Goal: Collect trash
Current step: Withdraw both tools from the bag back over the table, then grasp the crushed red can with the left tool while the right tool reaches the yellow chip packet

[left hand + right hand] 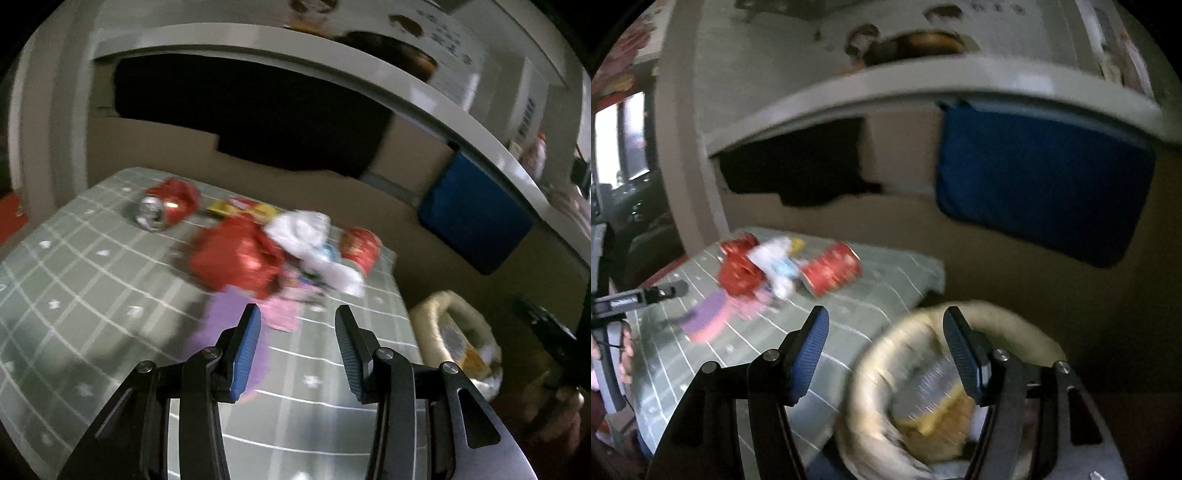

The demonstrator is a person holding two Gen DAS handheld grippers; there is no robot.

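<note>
While both frames are motion-blurred, the layout reads fine.

Basket: round cream basket (1008,317) sits just beside the table's edge, lower than the tabletop; also seen at the right in the left wrist view (439,306).
Basket contents: already holds some trash, namely a silvery wrapper (931,387), yellow-orange scraps (942,424) and a bit of white; too blurred to name further.
Table: covered with a grey-green cloth with white grid lines (92,288).
Trash pile: clustered toward the far side of the table, none of it held.
Cans: crushed red can (166,206) lies on its side at the far left with its silver top facing the camera; second red can (360,247) lies on its side at the pile's right end, touching the white paper.
Wrappers: big crumpled red wrapper (236,258) in the middle; yellow packet (240,208) behind it; white crumpled paper (310,236) on its right; pink packet (282,314) and purple piece (221,321) nearest the claws.
Left claw: left gripper (297,314) hovers over the table just short of the pink packet, fingers spread wide, nothing between them.
Right claw: right gripper (884,317) is above the basket and table edge, fingers wide apart, holding nothing.
Background: blue bin (1041,188) under a white shelf (923,88); dark cloth (251,110) hangs under the same shelf.
</note>
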